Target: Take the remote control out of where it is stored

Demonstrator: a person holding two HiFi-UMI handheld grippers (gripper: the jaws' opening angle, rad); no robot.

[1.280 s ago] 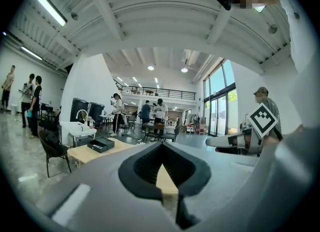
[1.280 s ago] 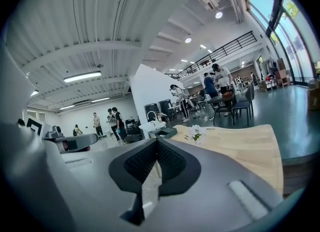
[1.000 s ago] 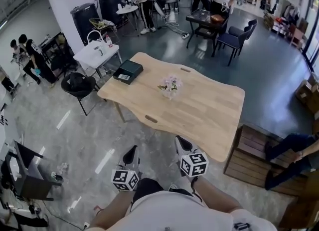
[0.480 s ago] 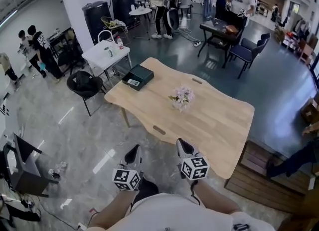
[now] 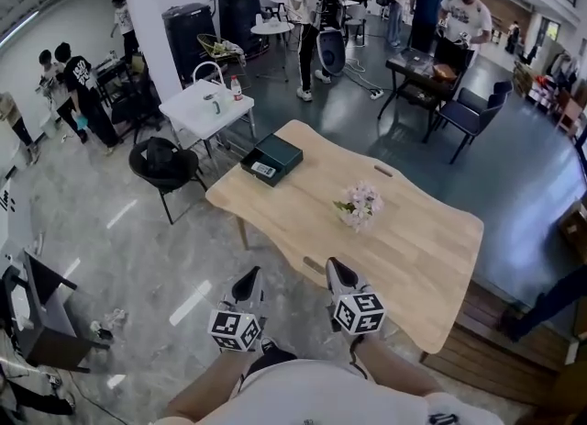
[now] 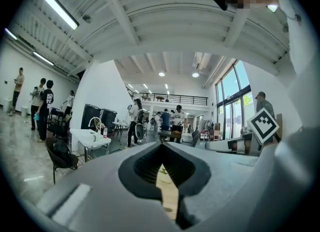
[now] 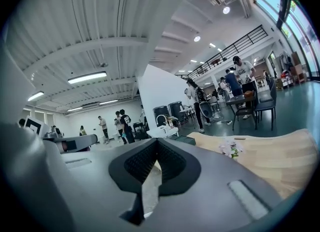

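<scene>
Bottom centre: the left gripper (image 5: 246, 287) and right gripper (image 5: 337, 278) are held low by the person's body, each with jaws pressed together on nothing. This looks like a resting pose, well short of any reach.

Ahead is a wooden table (image 5: 413, 240) with a small flower bunch (image 5: 359, 205) mid-frame.

At its far corner lies a shut dark green box (image 5: 272, 158). The remote control is unseen, probably inside.

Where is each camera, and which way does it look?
Head view: on the person's head, looking down at the wooden table, flowers, left gripper, right gripper and forearms.
Left gripper view: on the left gripper, along its shut jaws into the hall; right gripper at right.
Right gripper view: on the right gripper, along its shut jaws over the table.
Shared: head and right gripper views show the flowers.
</scene>
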